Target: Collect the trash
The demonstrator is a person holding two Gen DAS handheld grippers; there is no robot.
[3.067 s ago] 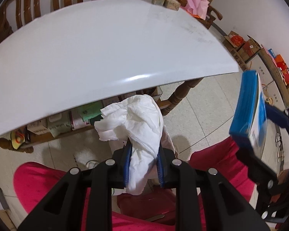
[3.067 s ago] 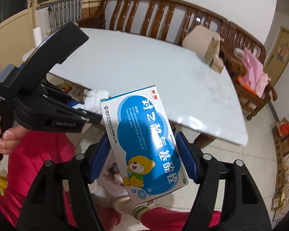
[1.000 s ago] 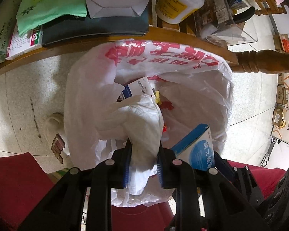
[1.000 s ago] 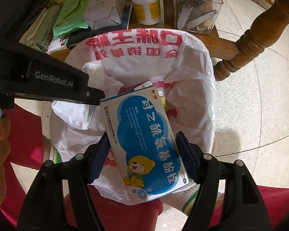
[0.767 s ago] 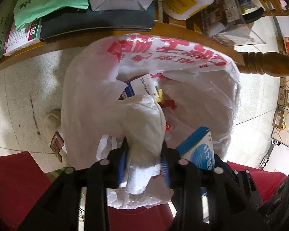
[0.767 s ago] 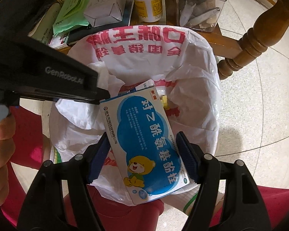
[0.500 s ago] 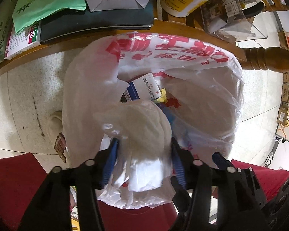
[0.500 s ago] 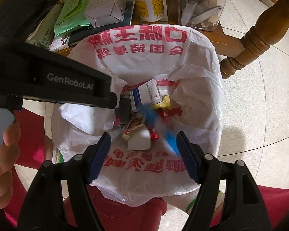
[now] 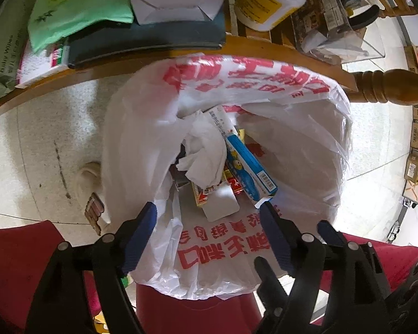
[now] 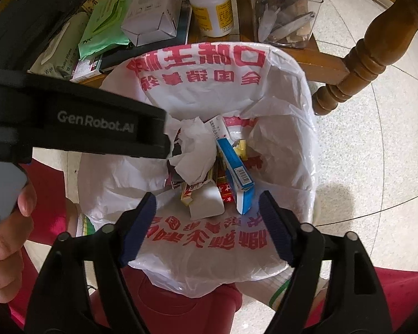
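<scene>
White tissue [image 9: 206,150] and blue box [image 9: 248,172] now lie in the bag [image 9: 306,144], both tools opening empty.

bag [image 10: 287,117]: on floor, in front of low shelf [image 10: 315,64], mouth open upward
tissue [image 10: 195,150]: in bag, left of box, on top of other litter
box [image 10: 234,169]: in bag, tilted, touching tissue
bottle [image 10: 211,8]: on shelf, behind bag
table leg [image 10: 362,58]: right of bag
</scene>
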